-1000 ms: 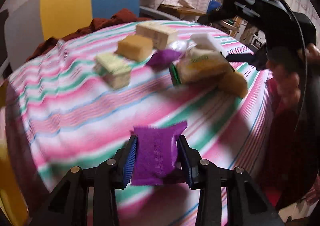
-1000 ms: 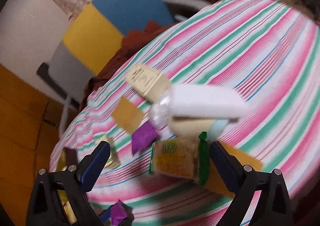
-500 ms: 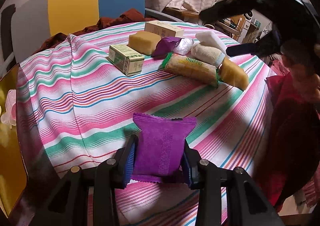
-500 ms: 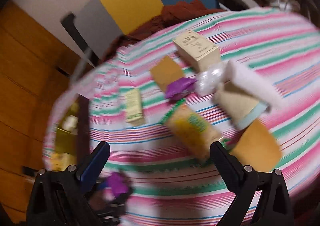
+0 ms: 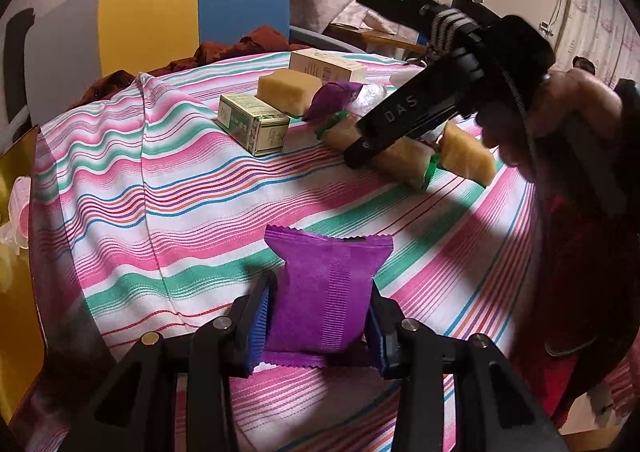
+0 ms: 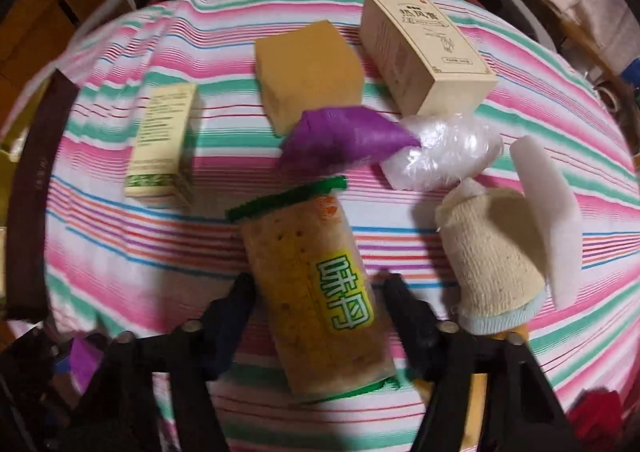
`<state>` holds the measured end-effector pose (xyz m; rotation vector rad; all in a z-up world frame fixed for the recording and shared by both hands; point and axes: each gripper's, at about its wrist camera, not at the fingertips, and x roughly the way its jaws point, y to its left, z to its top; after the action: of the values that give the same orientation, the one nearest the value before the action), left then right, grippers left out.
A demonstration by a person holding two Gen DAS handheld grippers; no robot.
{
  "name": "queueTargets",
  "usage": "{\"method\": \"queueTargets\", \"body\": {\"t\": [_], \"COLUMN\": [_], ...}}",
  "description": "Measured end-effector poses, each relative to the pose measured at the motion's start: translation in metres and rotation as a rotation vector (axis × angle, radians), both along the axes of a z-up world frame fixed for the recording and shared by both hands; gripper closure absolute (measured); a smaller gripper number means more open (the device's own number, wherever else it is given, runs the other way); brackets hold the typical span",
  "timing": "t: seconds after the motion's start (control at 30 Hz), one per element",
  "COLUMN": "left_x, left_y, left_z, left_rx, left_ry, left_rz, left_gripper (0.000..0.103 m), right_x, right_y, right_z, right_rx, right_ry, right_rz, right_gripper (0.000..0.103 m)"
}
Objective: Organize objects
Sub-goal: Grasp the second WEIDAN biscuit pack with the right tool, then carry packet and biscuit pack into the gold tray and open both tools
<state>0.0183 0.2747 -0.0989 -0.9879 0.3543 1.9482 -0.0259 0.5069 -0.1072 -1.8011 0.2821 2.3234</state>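
Observation:
My left gripper (image 5: 318,316) is shut on a purple packet (image 5: 324,292), held just above the striped tablecloth (image 5: 180,212) near its front edge. My right gripper (image 6: 316,288) is open. Its fingers (image 6: 240,304) stand on either side of a yellow snack packet with green ends (image 6: 316,284), with a sliver of cloth showing at the right finger. Behind the snack packet lie a second purple packet (image 6: 344,136), a yellow sponge block (image 6: 308,72), a beige box (image 6: 428,64) and a green-and-white box (image 6: 164,140).
A clear plastic bag (image 6: 440,156), a cream knit roll (image 6: 492,260) and a white foam piece (image 6: 552,220) lie right of the snack packet. Another yellow block (image 5: 468,160) lies by the table's right edge. A yellow-and-blue chair (image 5: 180,12) with brown cloth stands behind.
My right gripper has swung down over the snack packet, and its fingers have narrowed around it. My left gripper still holds the purple packet, slightly lower and closer to the cloth.

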Motion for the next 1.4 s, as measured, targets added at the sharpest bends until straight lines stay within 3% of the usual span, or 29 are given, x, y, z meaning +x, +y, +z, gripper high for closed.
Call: {"method": "queueTargets", "body": {"t": [0.03, 0.27, 0.57, 0.73, 0.93, 1.07, 1.23, 1.4], "left_x": [0.000, 0.001, 0.009, 0.005, -0.020, -0.054, -0.105, -0.147], "left_y": [0.000, 0.000, -0.024, -0.049, -0.099, -0.141, -0.196, -0.240], "left_z": [0.000, 0.002, 0.030, 0.055, 0.087, 0.102, 0.111, 0.110], "left_rx": [0.000, -0.010, 0.049, 0.110, 0.192, 0.201, 0.169, 0.099], "left_ry": [0.004, 0.014, -0.004, 0.004, 0.021, 0.048, 0.076, 0.097], "left_rz": [0.001, 0.003, 0.018, 0.071, 0.226, 0.380, 0.563, 0.702], "left_gripper": [0.063, 0.066, 0.068, 0.068, 0.068, 0.068, 0.068, 0.067], "right_x": [0.003, 0.022, 0.050, 0.060, 0.059, 0.038, 0.017, -0.014], "right_y": [0.000, -0.023, -0.028, -0.043, -0.090, -0.133, -0.189, -0.254], "right_z": [0.002, 0.004, 0.025, 0.035, 0.068, 0.091, 0.113, 0.111], "right_rx": [-0.008, -0.067, -0.279, -0.311, -0.348, -0.359, -0.368, -0.351], "right_ry": [-0.002, -0.004, 0.156, 0.227, 0.321, 0.381, 0.413, 0.380], "right_rz": [-0.001, 0.045, -0.017, -0.037, 0.010, 0.108, 0.237, 0.359], "right_gripper": [0.054, 0.054, 0.055, 0.055, 0.054, 0.054, 0.054, 0.054]}}
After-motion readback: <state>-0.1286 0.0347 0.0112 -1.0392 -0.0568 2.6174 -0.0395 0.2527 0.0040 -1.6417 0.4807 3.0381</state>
